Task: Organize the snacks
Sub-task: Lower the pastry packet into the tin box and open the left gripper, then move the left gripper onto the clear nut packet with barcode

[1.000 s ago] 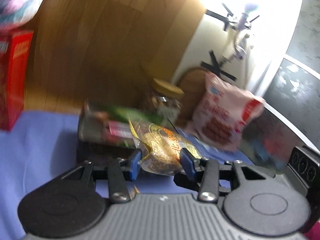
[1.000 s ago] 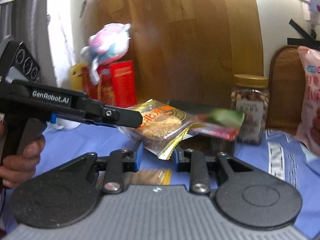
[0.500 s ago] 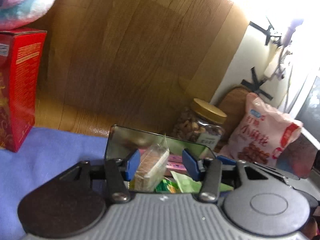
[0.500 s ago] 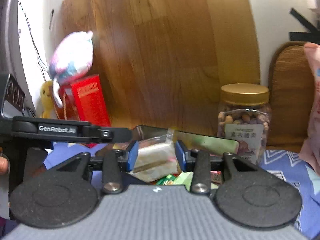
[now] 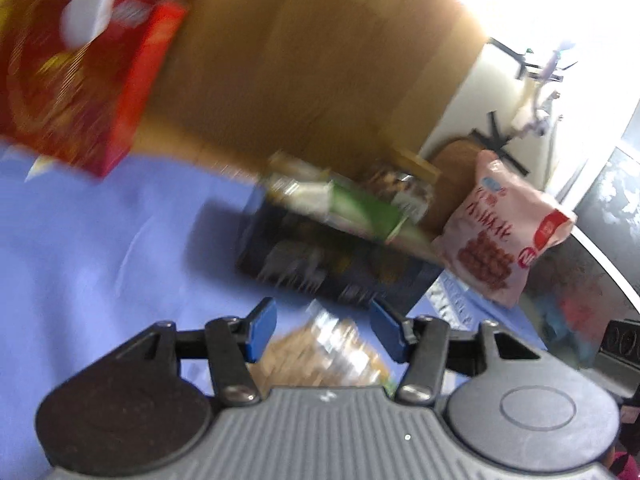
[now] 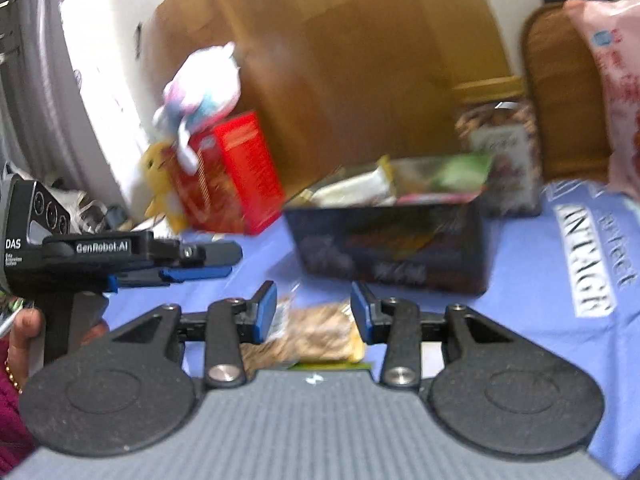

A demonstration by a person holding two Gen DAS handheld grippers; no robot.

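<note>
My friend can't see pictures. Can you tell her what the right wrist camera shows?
The open right gripper hovers over a clear packet of tan crackers lying on a blue cloth. Behind it a dark box holds snack packets, with a red carton to its left. The left gripper comes in from the left.

We see our right gripper (image 6: 314, 308): black arms, blue finger pads (image 6: 267, 310), silver screws (image 6: 223, 373), a ribbed grey body. Our left gripper (image 6: 208, 266), at the frame's left, is black with white "GenRobot.AI" and "DAS" lettering. At lower left, a maroon sleeve (image 6: 10, 404) and a gold beaded bracelet (image 6: 13, 376).
</note>
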